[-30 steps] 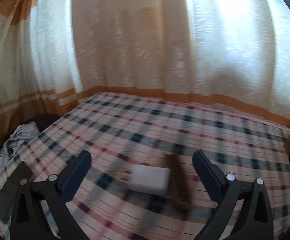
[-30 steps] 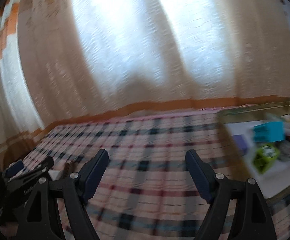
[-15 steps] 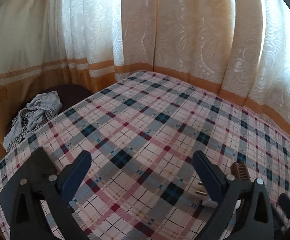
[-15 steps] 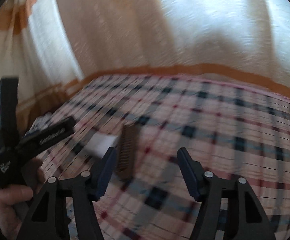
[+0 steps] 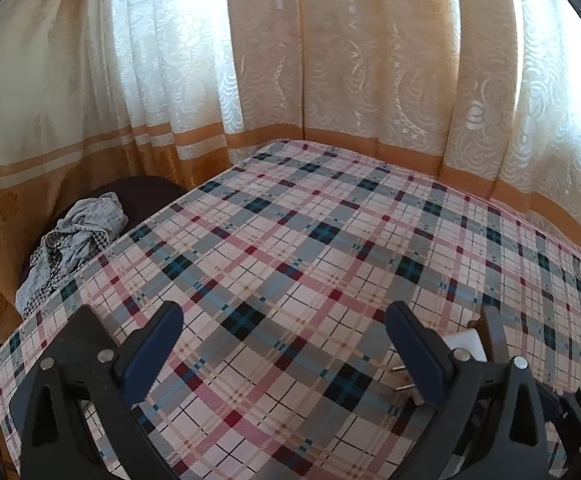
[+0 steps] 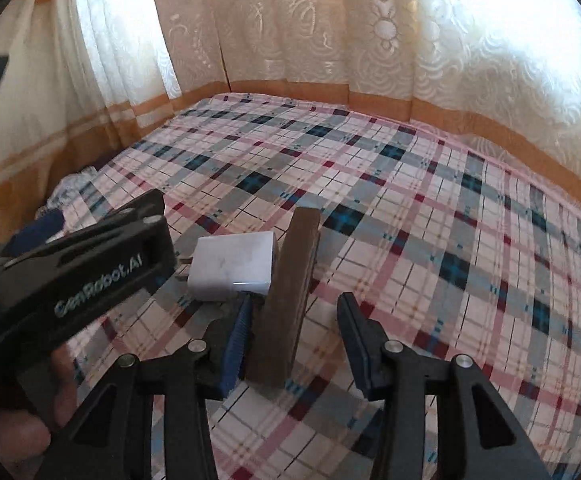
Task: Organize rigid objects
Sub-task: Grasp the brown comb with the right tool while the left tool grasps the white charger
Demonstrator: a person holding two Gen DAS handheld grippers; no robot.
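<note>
The right gripper (image 6: 290,344) has just been narrowing around the brown comb (image 6: 286,296), its pads not yet pressing. The comb is lying on the plaid tablecloth (image 6: 430,220), touching the white charger (image 6: 232,266). Beyond, the left gripper (image 5: 282,344) is gaping wide over bare cloth.

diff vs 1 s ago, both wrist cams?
The right gripper swung away from the tray of small items and came down over the brown comb; its jaws have just been closing, comb between them, not yet clamped. The left gripper shifted off the white charger, jaws open as before. Comb and charger lie as before on the checked cloth.
</note>
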